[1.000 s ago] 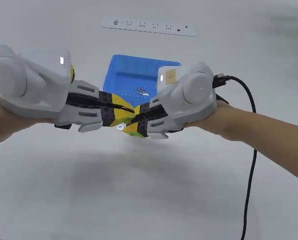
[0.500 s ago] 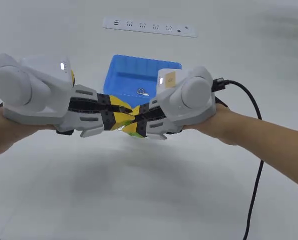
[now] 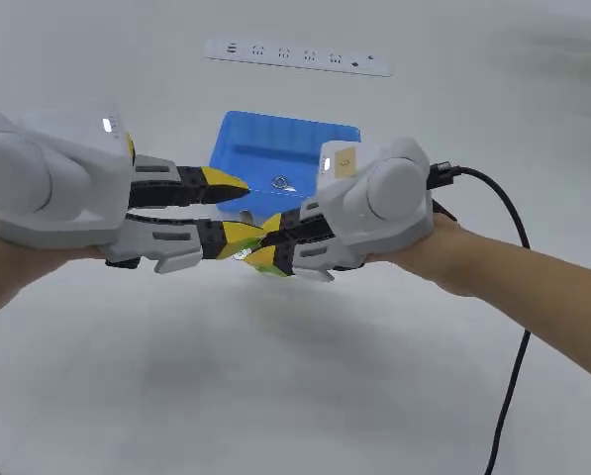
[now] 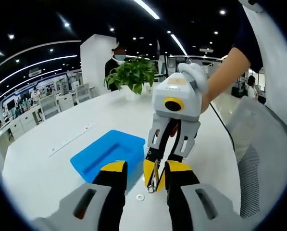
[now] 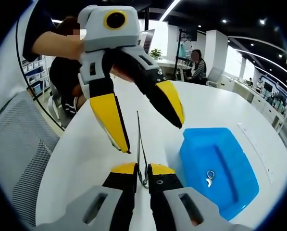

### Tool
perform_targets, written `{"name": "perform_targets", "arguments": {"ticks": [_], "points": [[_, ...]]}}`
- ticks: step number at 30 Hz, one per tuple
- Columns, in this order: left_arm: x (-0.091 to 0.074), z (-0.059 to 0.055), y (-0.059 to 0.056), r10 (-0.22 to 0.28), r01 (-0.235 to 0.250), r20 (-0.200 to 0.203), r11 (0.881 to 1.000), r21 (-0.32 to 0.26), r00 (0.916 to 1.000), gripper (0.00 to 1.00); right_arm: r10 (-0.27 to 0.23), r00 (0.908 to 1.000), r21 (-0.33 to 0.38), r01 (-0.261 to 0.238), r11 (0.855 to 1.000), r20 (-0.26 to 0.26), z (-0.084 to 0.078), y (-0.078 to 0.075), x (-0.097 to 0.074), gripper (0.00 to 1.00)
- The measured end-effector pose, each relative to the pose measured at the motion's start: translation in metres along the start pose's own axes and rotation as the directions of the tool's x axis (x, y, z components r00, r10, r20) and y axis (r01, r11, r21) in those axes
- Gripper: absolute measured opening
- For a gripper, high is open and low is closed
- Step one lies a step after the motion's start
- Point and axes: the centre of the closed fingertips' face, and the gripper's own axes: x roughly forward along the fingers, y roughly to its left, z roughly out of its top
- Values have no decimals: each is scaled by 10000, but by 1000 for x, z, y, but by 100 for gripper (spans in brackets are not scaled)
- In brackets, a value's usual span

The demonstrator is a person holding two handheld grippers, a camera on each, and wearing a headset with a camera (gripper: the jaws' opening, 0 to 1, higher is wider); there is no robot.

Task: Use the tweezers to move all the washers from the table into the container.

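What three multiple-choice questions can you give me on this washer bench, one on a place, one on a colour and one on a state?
1. Where does the washer seen in the left gripper view lie?
A. inside the container
B. on the table, outside the container
C. between the left claw's jaws

2. What colour is the container?
A. red
B. green
C. blue

3. How does the left claw stand?
A. open
B. shut on a washer
C. shut on the container's rim

Answers:
1 B, the washer rests on white table just off the container's edge.
2 C, its walls and floor are bright blue.
3 A, the right gripper view shows its jaws spread wide with nothing between them.
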Motion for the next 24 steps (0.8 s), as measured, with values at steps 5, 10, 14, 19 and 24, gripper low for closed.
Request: {"name": "perform_targets", "arguments": {"ticks": [5,10,14,19,24], "points": [[-4,0,1,357,-356,107,9993,-99,9993,48,-162,9998,143,161,9998,86,2,-1,-4,10],[-11,-4,-2,529,-525,83,9974,-492,9986,55,-363,9991,232,358,9991,236,8,-3,-11,9],[-15,-4,-7,613,-602,148,9959,-680,9980,57,-454,9984,288,444,9986,342,11,-3,-14,9],[-20,-2,-8,734,-707,281,9936,-881,9969,58,-603,9967,470,578,9972,549,14,-3,-16,9],[-25,-1,-12,679,-631,376,9913,-1154,9970,63,-675,9946,550,633,9965,788,21,-3,-22,9]]}}
